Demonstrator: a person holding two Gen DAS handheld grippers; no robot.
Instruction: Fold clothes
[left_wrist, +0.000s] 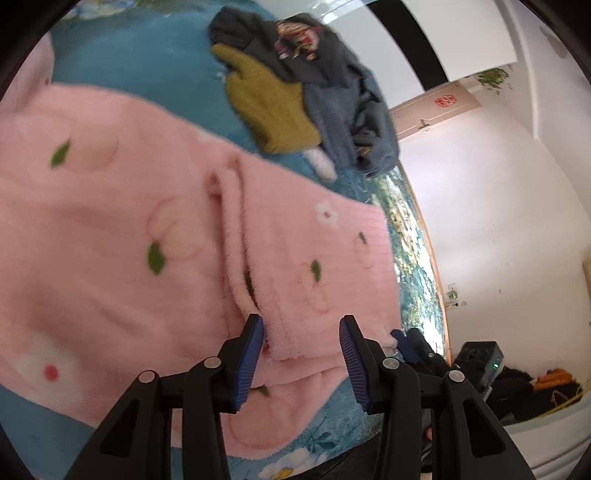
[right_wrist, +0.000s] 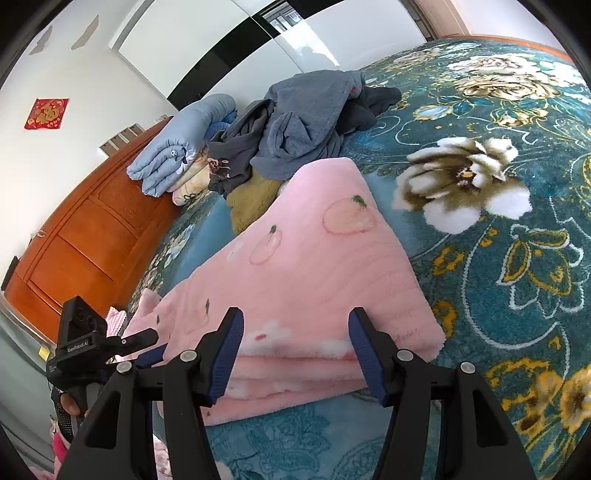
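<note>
A pink fleece garment (left_wrist: 147, 221) with peach and leaf prints lies folded on the bed. In the left wrist view my left gripper (left_wrist: 301, 325) is open. The garment's near hem sits between its blue pads without being pinched. From the right wrist view the same garment (right_wrist: 314, 258) is a flat folded stack. My right gripper (right_wrist: 295, 321) stands open at its near edge, and the cloth runs past both pads. At the stack's left corner the left gripper (right_wrist: 147, 345) has one finger above the cloth and one below it. The right gripper (left_wrist: 410, 341) peeks in beside the left one.
A heap of grey and dark clothes (right_wrist: 303, 122) with an olive garment (right_wrist: 251, 206) lies beyond the pink one. A folded light blue quilt (right_wrist: 177, 147) rests against the wooden headboard (right_wrist: 85, 236). The teal floral bedspread (right_wrist: 517, 258) stretches to the right. A hand (right_wrist: 70, 404) holds the left gripper.
</note>
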